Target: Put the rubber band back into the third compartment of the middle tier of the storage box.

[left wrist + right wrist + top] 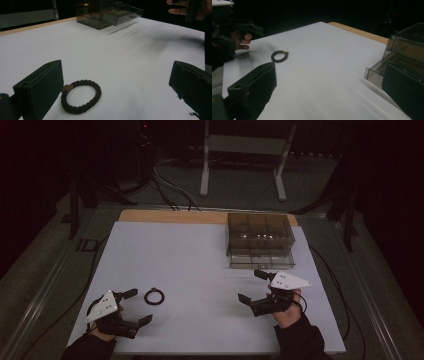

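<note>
A braided hair tie (81, 96) lies flat on the tabletop (200, 255), a ring without a long axis. The left hand-held gripper (131, 307) gapes wide beside it, holding nothing. The right hand-held gripper (253, 285) is wide too, empty.

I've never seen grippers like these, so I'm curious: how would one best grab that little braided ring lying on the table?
Probably from above, pinching one side of the braided ring: it lies flat, so one jaw goes inside the loop. The open left gripper is nearest.

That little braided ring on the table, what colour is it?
The braided ring is dark brown; the left gripper view shows it best.
</note>
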`<state>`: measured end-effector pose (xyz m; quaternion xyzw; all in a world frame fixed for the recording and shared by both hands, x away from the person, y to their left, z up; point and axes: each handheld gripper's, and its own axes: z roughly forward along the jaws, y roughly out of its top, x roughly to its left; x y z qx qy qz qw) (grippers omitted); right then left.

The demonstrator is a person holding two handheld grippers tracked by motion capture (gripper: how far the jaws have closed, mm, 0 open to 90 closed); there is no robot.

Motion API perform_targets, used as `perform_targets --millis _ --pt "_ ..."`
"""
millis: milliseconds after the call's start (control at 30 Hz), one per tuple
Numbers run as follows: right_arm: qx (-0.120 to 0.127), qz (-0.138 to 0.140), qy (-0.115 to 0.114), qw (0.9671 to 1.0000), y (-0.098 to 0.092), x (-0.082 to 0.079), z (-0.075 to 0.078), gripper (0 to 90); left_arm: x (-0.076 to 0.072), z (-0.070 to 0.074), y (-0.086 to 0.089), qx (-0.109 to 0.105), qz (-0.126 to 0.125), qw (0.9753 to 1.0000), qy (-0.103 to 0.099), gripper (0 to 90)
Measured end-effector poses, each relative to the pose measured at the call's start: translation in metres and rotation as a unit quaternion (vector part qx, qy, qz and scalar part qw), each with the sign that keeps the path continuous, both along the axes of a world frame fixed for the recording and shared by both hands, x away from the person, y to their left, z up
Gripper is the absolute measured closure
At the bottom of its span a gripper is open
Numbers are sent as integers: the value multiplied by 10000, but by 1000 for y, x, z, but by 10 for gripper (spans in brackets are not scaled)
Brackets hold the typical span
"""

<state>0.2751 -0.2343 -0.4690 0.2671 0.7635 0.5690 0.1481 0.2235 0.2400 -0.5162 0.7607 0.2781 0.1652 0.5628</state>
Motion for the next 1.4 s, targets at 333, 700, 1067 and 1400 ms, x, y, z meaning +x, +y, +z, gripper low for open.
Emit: perform_targets --millis 333,700,1067,1400 --pt "-60 226 -49 9997 21 14 5 0 0 1 0 -13 -2 10000 -5 3" --pt "-115 517 -61 9986 52 27 10 0 0 1 1 -33 -16 10000 -1 3" --pt "-116 797 -25 9967 88 37 10 0 -1 1 1 -33 -3 10000 -4 3" --pt "-219 1026 61 9945 119 43 3 0 -1 1 1 -32 -9 10000 -9 3"
